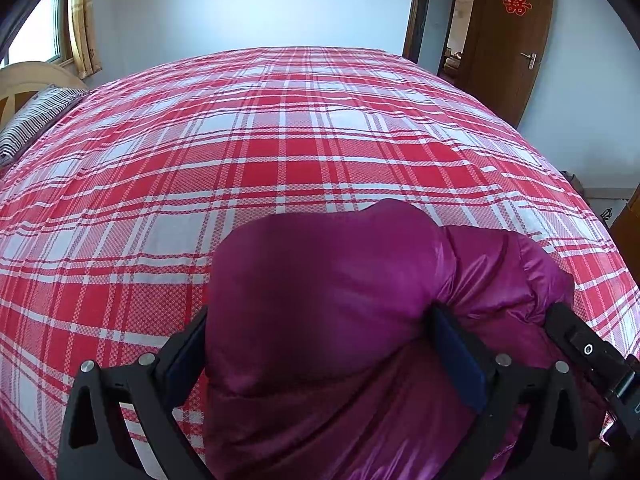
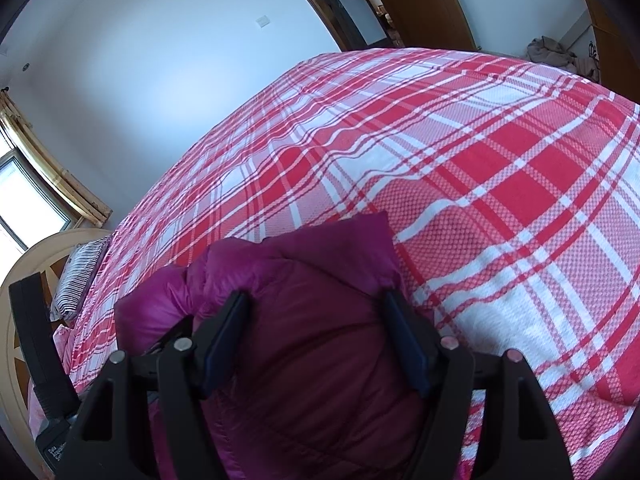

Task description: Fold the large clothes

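Observation:
A magenta puffer jacket lies bunched at the near edge of a bed with a red and white plaid cover. My left gripper is shut on a thick fold of the jacket, which bulges up between its fingers. My right gripper is shut on another thick fold of the same jacket. The right gripper's body shows at the right edge of the left wrist view. The left gripper's body shows at the left edge of the right wrist view.
A striped pillow and a cream headboard are at the bed's left end. A brown door stands open beyond the far right corner. A heap of cloth lies on the floor past the bed.

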The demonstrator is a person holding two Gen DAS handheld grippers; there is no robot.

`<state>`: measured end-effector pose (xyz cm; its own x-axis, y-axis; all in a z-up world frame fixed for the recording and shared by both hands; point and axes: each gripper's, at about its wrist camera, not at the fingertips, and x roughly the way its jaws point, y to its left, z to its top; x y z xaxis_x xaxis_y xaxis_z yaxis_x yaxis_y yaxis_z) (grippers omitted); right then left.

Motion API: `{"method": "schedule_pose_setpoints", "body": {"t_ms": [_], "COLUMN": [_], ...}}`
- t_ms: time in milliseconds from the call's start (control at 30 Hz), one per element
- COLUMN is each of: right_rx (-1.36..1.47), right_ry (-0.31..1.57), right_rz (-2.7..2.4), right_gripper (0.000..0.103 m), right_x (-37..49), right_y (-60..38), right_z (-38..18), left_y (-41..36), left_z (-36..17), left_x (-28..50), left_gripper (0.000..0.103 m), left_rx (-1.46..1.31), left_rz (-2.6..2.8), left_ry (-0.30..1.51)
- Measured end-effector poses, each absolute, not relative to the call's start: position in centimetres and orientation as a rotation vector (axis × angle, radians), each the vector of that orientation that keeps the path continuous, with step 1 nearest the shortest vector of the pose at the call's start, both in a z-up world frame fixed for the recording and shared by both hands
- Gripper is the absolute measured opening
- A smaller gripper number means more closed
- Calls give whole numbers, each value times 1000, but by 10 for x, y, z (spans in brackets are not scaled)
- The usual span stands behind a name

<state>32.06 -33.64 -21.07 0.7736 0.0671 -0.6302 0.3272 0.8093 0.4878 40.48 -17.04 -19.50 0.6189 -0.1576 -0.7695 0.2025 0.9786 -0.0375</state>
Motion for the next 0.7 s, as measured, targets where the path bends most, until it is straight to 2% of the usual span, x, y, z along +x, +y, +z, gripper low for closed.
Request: {"method": "schedule_pose_setpoints", "body": {"t_ms": [367, 500, 600, 700], "right_rx": [637, 665, 686, 721], "right_ry": [663, 616, 545, 553], "right_rz": [-144, -164, -193, -201], "right_gripper": [73, 67, 69, 71], "right_x": [318, 308, 293, 292], "right_y": [-338, -343, -347, -354], "right_z": [-210, -208, -204, -207], "left_y": [-172, -171, -172, -172], "left_z": [-200, -201, -202, -202], "left_x": [409, 409, 409, 409], "left_gripper": [102, 102, 102, 102], "left_rx": [39, 34, 36, 28], "left_rz": [-225, -228, -230, -234], "left_ry": [906, 909, 909, 912]}}
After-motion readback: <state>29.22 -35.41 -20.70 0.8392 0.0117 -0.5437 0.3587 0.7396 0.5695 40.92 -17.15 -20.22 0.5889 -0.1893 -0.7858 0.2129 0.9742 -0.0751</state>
